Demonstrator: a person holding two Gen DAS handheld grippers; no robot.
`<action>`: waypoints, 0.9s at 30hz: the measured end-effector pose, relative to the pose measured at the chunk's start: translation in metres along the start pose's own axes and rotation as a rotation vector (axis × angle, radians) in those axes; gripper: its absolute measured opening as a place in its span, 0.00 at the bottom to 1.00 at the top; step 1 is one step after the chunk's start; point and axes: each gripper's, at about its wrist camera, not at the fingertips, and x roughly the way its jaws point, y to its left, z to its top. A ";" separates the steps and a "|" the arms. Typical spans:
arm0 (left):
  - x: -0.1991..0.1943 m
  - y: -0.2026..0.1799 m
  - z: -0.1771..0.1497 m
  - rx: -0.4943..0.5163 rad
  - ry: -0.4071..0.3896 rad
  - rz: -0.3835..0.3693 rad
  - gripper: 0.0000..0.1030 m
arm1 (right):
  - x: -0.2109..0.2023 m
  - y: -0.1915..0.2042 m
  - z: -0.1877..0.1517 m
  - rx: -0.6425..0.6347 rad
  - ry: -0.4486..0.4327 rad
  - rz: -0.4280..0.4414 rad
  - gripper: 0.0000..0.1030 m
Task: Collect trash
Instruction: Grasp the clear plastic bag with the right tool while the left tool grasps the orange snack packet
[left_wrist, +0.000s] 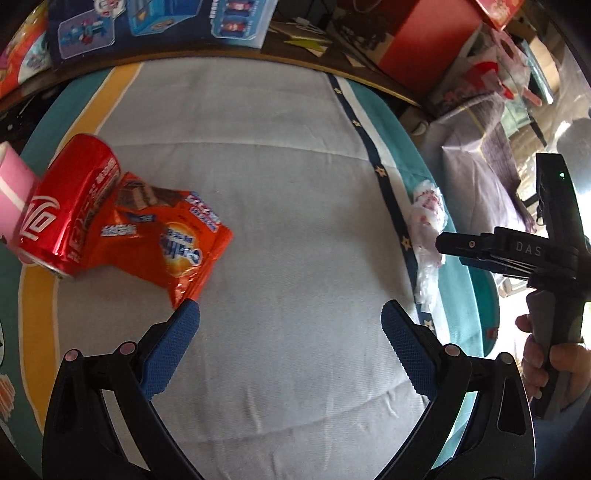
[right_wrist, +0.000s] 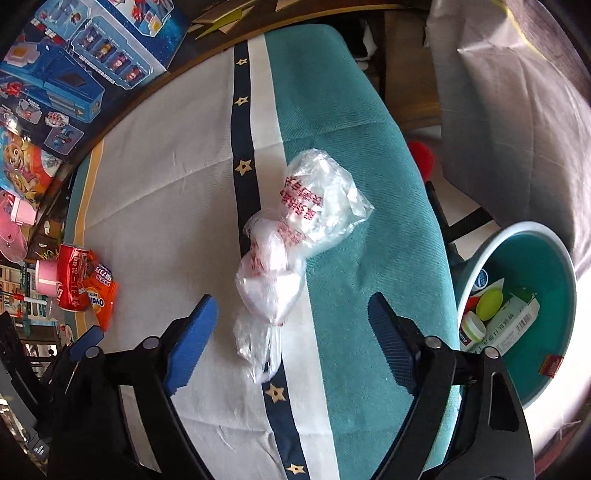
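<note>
Trash lies in two spots on the padded cloth surface (left_wrist: 280, 206): a crumpled clear plastic bag (right_wrist: 295, 251) with red print at the centre of the right wrist view, across a navy star-patterned stripe (right_wrist: 243, 155), and a dented red can (left_wrist: 70, 206) touching an orange snack wrapper (left_wrist: 166, 240) at the left of the left wrist view. The step in hand looks like the approach to pick-up. The right gripper (right_wrist: 291, 325) hangs over the lower end of the bag, its blue textured fingers (right_wrist: 192, 339) spread with nothing pinched; the left gripper (left_wrist: 290, 332) is likewise wide apart and empty, one finger near the wrapper's corner. Next, I judge, the right jaws must lower and close on the thin, slippery film, then carry it to the teal bin (right_wrist: 554, 332) at the lower right, which already holds cartons and lids.
</note>
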 end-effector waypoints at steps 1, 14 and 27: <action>-0.001 0.005 0.000 -0.009 0.000 0.005 0.96 | 0.004 0.003 0.002 -0.006 0.005 -0.002 0.65; -0.020 0.056 0.005 -0.191 -0.094 0.074 0.96 | 0.019 0.060 -0.016 -0.152 0.033 0.080 0.30; 0.011 0.051 0.013 -0.250 -0.078 0.210 0.95 | 0.019 0.074 -0.027 -0.200 0.042 0.088 0.31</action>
